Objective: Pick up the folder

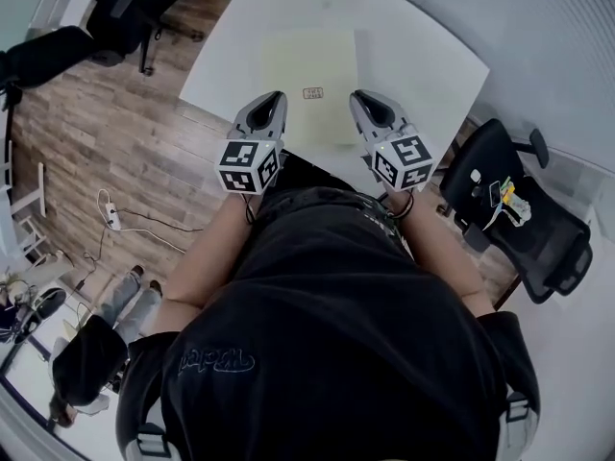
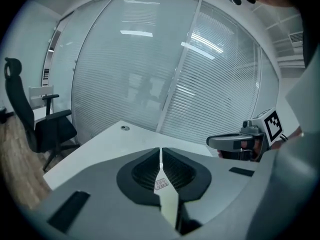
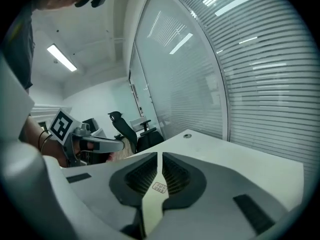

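Note:
A pale yellow folder (image 1: pixel 309 83) with a small label lies flat on the white table (image 1: pixel 413 56). Both grippers hover side by side over its near edge. The left gripper (image 1: pixel 280 95) is shut with nothing between its jaws, and so is the right gripper (image 1: pixel 354 95). In the left gripper view the closed jaws (image 2: pixel 160 150) meet at the tips, and the folder (image 2: pixel 168 206) shows below them, with the right gripper (image 2: pixel 234 142) off to the side. The right gripper view shows its tips (image 3: pixel 160 155) together above the folder (image 3: pixel 151 208), with the left gripper (image 3: pixel 100 144) alongside.
A black office chair (image 1: pixel 524 209) stands to the right of the table and another (image 1: pixel 125 3) at the upper left. A power strip with a cable (image 1: pixel 111 218) lies on the wooden floor. A glass wall with blinds (image 2: pixel 150 74) rises behind the table. A person (image 1: pixel 91 353) crouches at the lower left.

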A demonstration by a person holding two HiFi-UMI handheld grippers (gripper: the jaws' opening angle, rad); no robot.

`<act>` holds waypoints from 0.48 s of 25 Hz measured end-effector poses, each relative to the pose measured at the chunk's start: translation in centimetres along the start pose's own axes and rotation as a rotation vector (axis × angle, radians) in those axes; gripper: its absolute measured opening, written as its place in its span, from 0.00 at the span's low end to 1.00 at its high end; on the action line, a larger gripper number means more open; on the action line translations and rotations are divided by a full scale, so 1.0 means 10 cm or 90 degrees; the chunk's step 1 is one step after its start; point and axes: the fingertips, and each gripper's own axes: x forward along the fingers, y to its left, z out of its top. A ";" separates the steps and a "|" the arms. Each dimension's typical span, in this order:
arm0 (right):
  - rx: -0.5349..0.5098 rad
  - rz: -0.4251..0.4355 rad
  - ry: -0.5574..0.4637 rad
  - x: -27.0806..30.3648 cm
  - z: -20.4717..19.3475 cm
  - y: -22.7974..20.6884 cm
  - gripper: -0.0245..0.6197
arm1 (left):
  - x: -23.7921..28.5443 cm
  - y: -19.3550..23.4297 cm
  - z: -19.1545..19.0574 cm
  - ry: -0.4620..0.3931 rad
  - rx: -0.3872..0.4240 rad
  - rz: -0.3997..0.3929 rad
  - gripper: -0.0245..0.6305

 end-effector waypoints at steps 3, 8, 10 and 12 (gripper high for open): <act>0.009 -0.006 0.028 0.12 -0.14 -0.11 0.09 | 0.11 0.13 -0.11 0.024 -0.008 -0.001 0.06; 0.028 -0.014 0.075 0.37 -0.39 -0.25 0.20 | 0.27 0.41 -0.30 0.064 -0.030 0.013 0.09; 0.036 -0.015 0.094 0.45 -0.48 -0.31 0.22 | 0.33 0.50 -0.38 0.082 -0.039 0.015 0.12; 0.050 -0.016 0.113 0.53 -0.58 -0.38 0.25 | 0.39 0.58 -0.45 0.099 -0.046 0.016 0.16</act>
